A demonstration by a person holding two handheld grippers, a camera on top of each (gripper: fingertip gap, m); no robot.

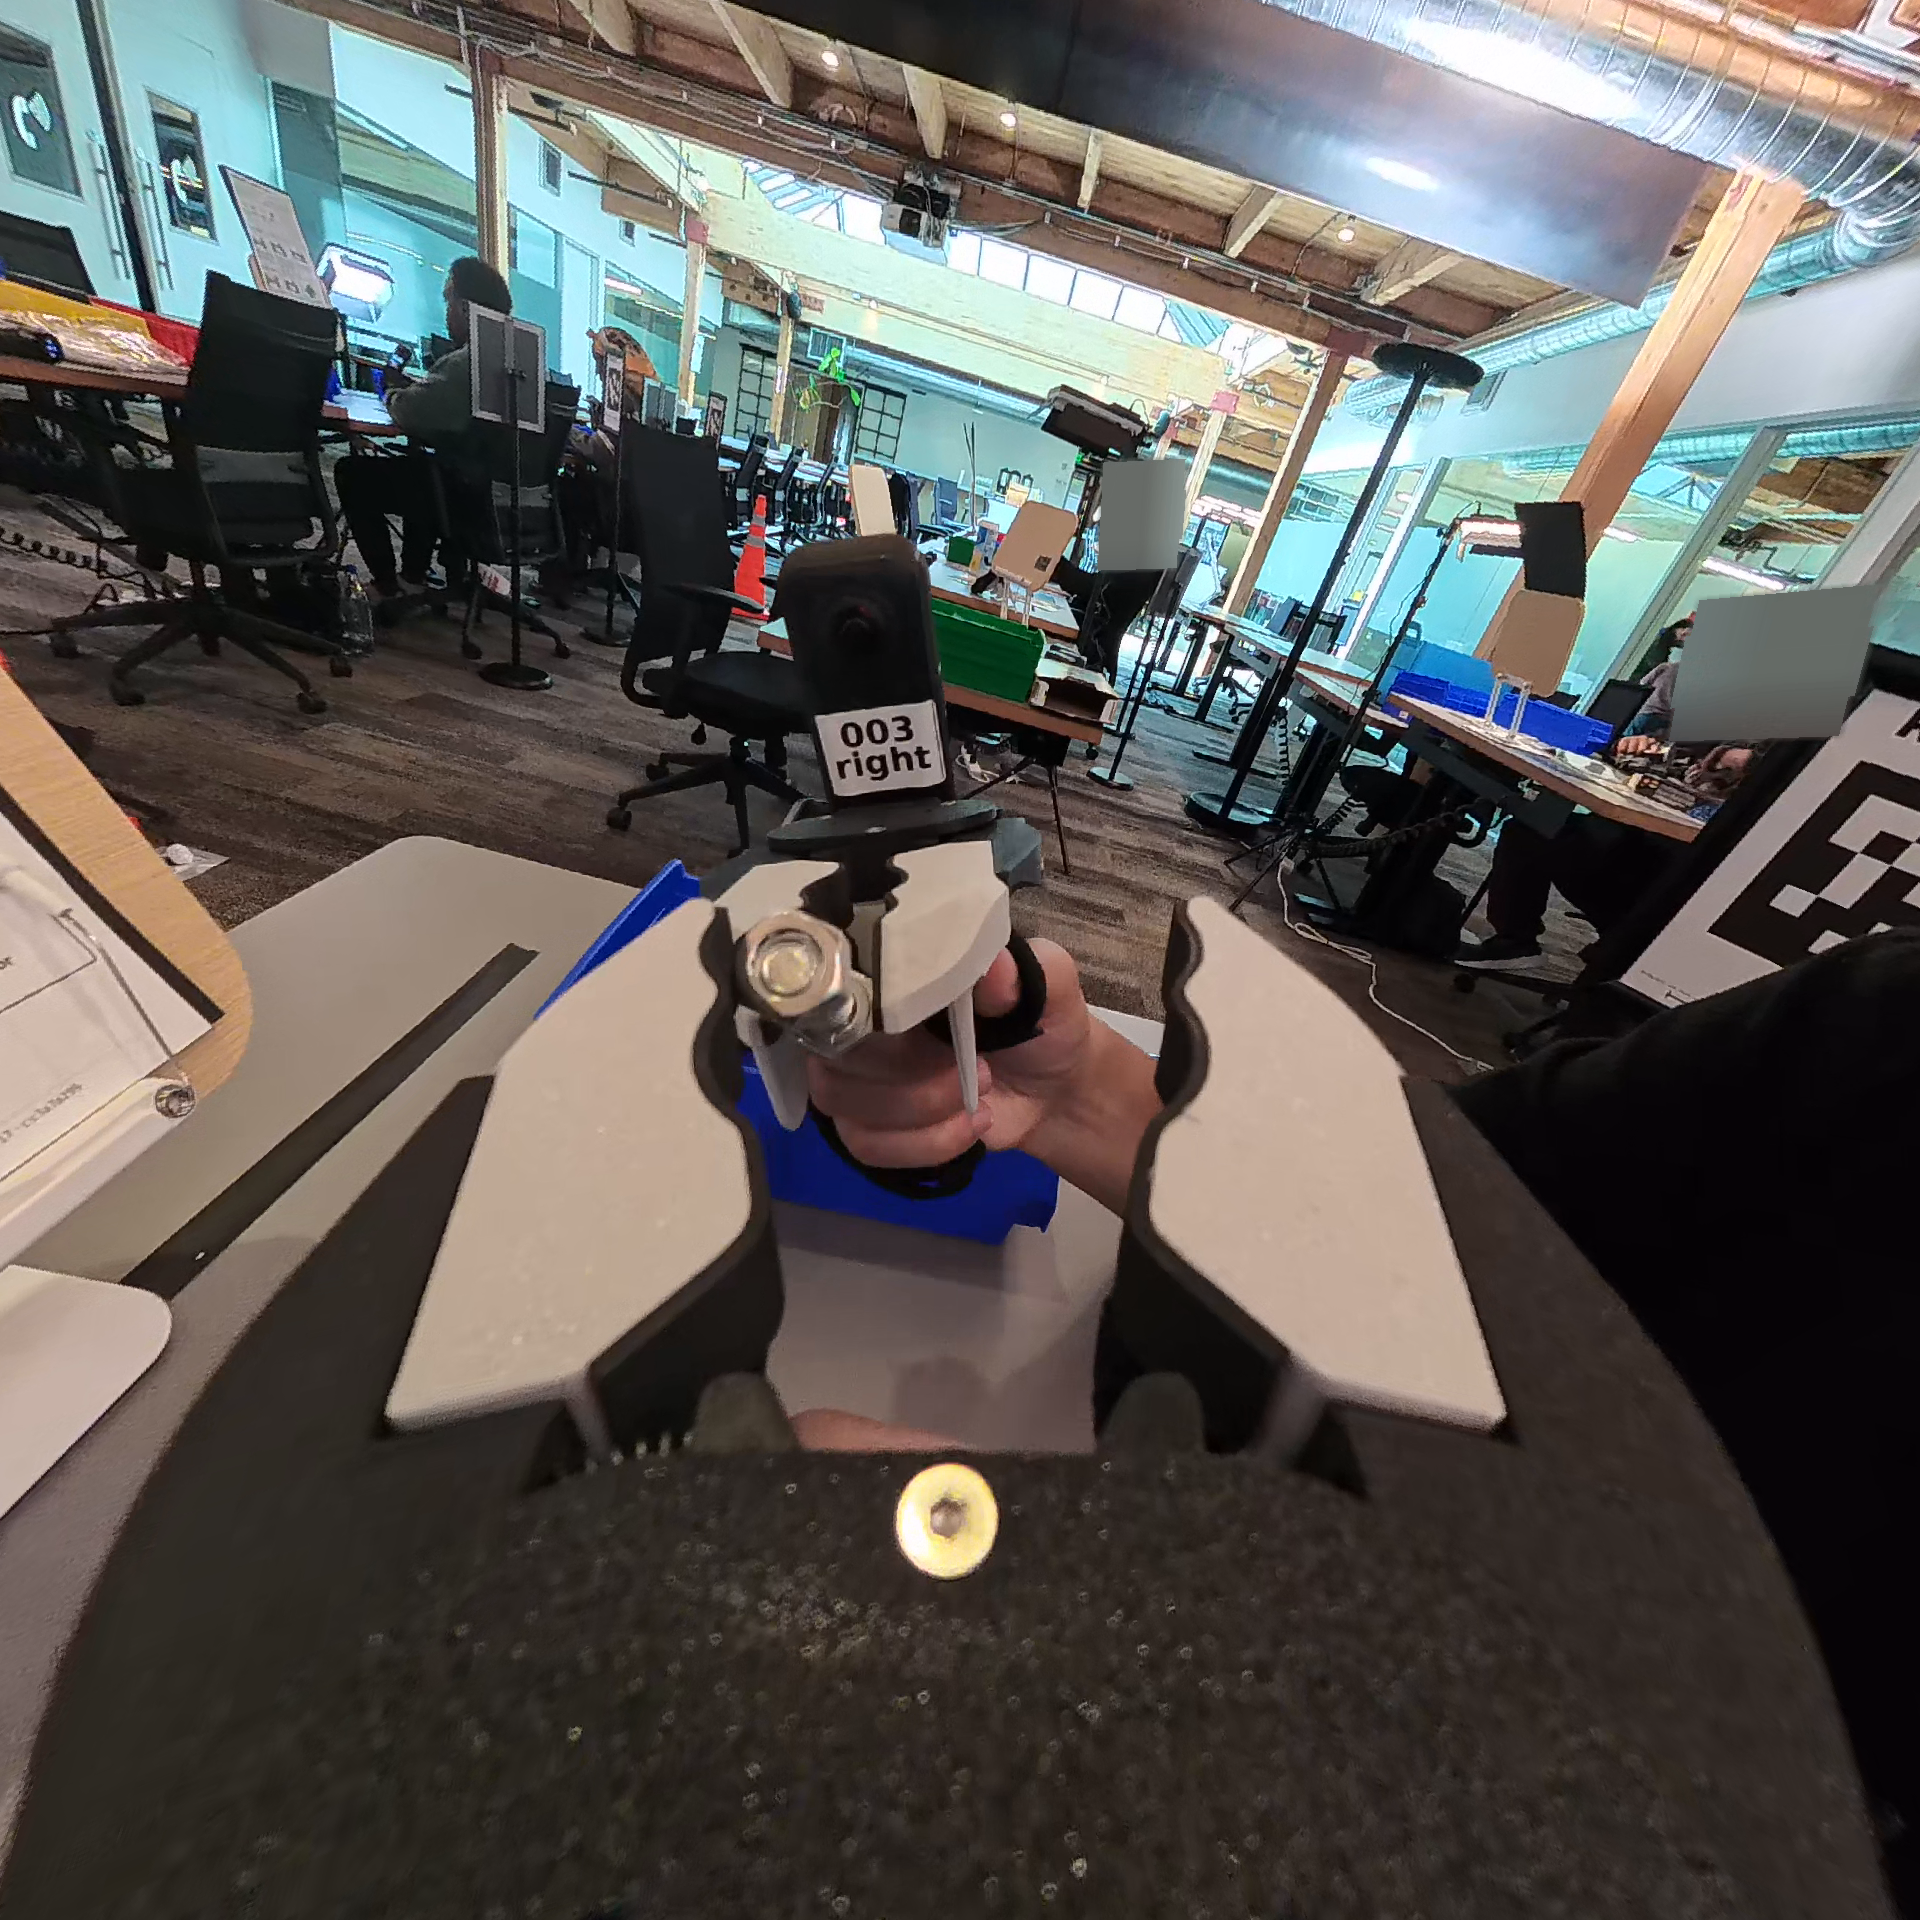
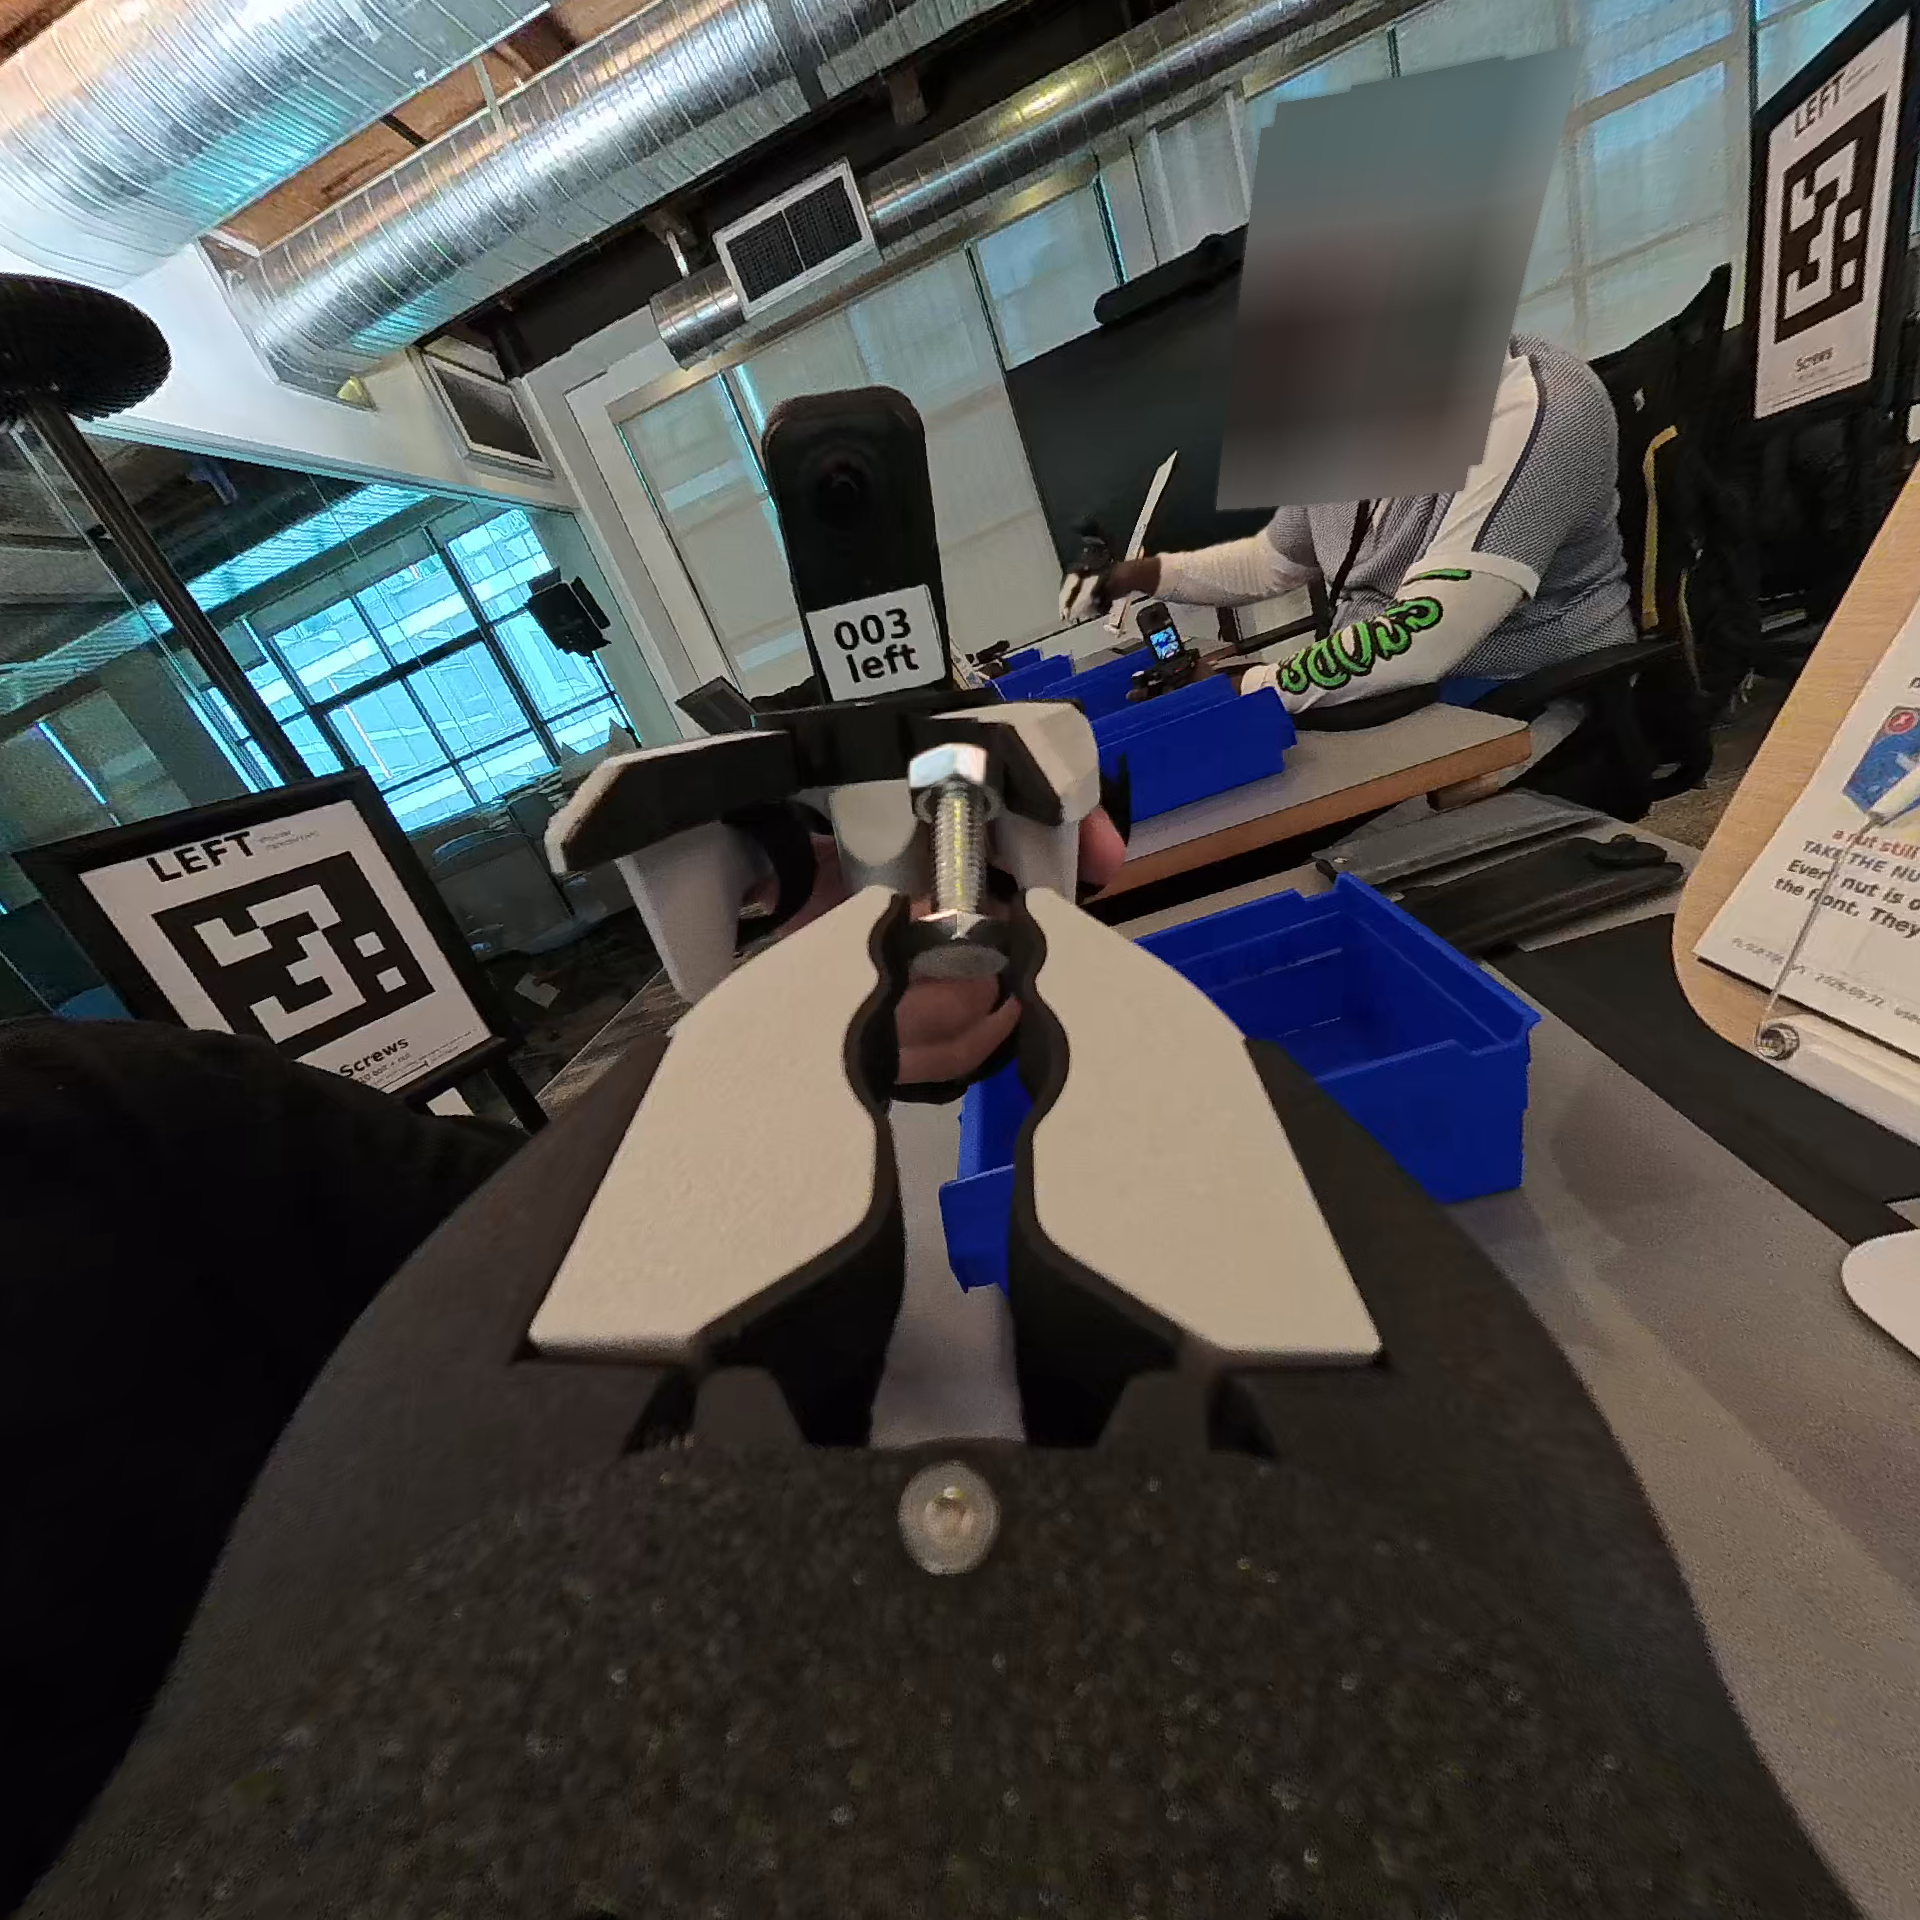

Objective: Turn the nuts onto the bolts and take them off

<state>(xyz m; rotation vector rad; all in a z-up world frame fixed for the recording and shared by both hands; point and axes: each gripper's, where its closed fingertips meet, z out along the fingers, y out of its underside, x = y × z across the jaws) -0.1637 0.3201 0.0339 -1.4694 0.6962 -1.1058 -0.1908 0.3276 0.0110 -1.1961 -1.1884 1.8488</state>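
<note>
The right gripper [image 2: 954, 961] clamps the silver steel bolt's [image 2: 953, 868] hex head; the left gripper [image 1: 961, 1023], fingers spread wide, risks cross-threading the silver hex nut [image 2: 948, 774].

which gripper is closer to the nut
Left. The nut at the tip of the bolt sits between the fingers of the left gripper, which is open. The right gripper is shut on the bolt's other end, the shaft between it and the nut.

Grey table [image 2: 1714, 1278] with a blue bin [image 2: 1382, 1029] and a leaning paper-covered wooden board [image 2: 1766, 831].
</note>
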